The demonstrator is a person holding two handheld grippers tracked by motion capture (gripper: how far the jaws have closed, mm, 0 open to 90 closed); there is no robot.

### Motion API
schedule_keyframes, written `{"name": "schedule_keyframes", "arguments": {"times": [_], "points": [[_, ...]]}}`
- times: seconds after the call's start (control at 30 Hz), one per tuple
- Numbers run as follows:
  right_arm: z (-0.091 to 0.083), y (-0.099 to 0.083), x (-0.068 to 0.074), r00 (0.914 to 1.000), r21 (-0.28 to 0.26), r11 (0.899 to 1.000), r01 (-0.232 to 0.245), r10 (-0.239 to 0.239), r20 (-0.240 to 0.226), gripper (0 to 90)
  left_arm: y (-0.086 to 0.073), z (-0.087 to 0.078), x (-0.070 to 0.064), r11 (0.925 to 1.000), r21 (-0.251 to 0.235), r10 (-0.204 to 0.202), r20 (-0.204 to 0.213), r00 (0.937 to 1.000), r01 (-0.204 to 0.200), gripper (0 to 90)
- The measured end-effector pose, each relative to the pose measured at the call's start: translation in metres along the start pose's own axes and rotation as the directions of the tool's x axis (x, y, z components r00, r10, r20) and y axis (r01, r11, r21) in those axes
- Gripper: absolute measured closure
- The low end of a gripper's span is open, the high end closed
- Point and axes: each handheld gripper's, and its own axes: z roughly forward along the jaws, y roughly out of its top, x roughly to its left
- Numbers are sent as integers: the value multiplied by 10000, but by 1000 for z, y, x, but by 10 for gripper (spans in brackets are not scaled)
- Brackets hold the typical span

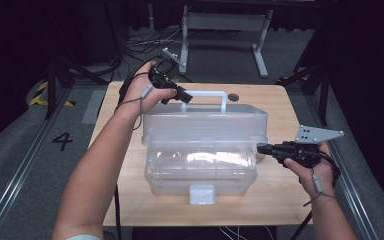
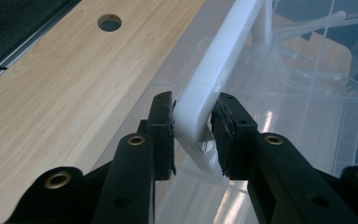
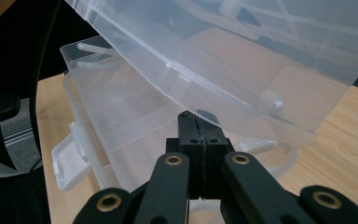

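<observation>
two grippers work a clear plastic toolbox (image 1: 200, 150) standing mid-table (image 1: 130, 210), its white handle (image 1: 205, 94) running left to right along the far top edge. the left gripper (image 2: 193, 126) has its jaws narrowed around that handle's left corner, so it is the nearer one to lift or tilt the upper tray, which seems raised off the lower bin (image 3: 121, 121). the right gripper (image 3: 199, 126), jaws pressed together on nothing, points leftward at the box's right side, its tips just under the tilted tray (image 3: 242, 56)
</observation>
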Motion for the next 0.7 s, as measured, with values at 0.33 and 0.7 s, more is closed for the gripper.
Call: {"name": "schedule_keyframes", "arguments": {"times": [0.33, 0.7], "points": [[2, 2, -1, 9999, 21, 9999, 145, -145, 88, 900, -8, -30, -9, 9895, -1441, -28, -676, 9977, -70, 498], [6, 7, -5, 9997, -182, 9996, 217, -215, 114, 900, -37, -71, -28, 9760, -2173, -95, -1077, 9941, -142, 543]]}}
